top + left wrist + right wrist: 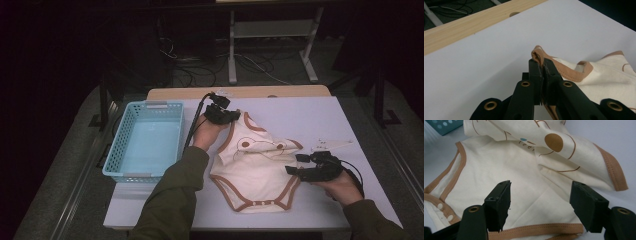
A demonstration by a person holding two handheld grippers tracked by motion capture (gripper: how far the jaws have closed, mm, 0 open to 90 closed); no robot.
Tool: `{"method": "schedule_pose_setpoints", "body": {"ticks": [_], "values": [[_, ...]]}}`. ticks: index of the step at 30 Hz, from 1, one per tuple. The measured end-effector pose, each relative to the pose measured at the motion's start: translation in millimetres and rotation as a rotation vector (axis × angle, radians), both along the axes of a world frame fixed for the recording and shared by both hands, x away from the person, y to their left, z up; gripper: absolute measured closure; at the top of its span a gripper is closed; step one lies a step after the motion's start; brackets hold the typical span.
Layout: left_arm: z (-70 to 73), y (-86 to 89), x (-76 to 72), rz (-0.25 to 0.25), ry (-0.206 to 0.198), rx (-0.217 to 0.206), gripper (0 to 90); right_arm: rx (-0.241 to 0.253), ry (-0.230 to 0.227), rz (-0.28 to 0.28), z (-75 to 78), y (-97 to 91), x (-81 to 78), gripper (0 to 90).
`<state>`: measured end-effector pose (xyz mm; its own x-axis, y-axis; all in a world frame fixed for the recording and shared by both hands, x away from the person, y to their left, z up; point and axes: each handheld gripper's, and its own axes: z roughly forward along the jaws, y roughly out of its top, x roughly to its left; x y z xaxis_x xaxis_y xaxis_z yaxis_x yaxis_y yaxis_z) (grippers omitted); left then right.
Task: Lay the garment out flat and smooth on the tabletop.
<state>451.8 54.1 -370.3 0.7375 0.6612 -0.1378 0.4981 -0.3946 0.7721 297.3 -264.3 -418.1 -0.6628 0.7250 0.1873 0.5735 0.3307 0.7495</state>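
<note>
**Two tongs at a cream bodysuit on a white table**

The left tongs [542,65] were closed tight on the brown-trimmed edge of the baby bodysuit [252,167], a fold of the trim pinched between the two black jaws and standing up just past their tips. In the high view these left tongs [226,116] sat at the far left corner of the garment, the hand [206,131] behind them and a cable trailing to the left. The right tongs [540,203] stood about half open with nothing between the jaws; the cream cloth lay beneath and beyond them, and a brown hem ran across just under the jaw tips. Whether the tips touched the cloth could not be told. In the high view the right tongs [295,166] were at the near right edge of the garment, pointing left toward it.

The bodysuit lay at the middle of the table [310,117], cream with brown binding, its upper part folded over so that a printed brown dot [553,142] and thin brown lines faced up. Snap fasteners [264,203] showed along the near crotch hem. A light blue slotted basket [147,140] stood on the left part of the table, apart from the garment. A bare wooden strip [474,23] ran along the table's far edge.
</note>
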Motion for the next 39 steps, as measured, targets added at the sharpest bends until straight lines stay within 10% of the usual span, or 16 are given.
{"method": "schedule_pose_setpoints", "body": {"ticks": [15, 39], "values": [[1.1, 21.2, -45.5, 0.031, 0.007, -0.016, 85.8, 0.001, -0.004, -0.004, 0.2, -0.5, 0.5, 32.4], [-44.0, 40.9, -125.4, -0.076, 0.074, 0.066, 85.7, 0.008, -0.005, 0.0, 3.2, -0.2, 1.7, 31.9]]}}
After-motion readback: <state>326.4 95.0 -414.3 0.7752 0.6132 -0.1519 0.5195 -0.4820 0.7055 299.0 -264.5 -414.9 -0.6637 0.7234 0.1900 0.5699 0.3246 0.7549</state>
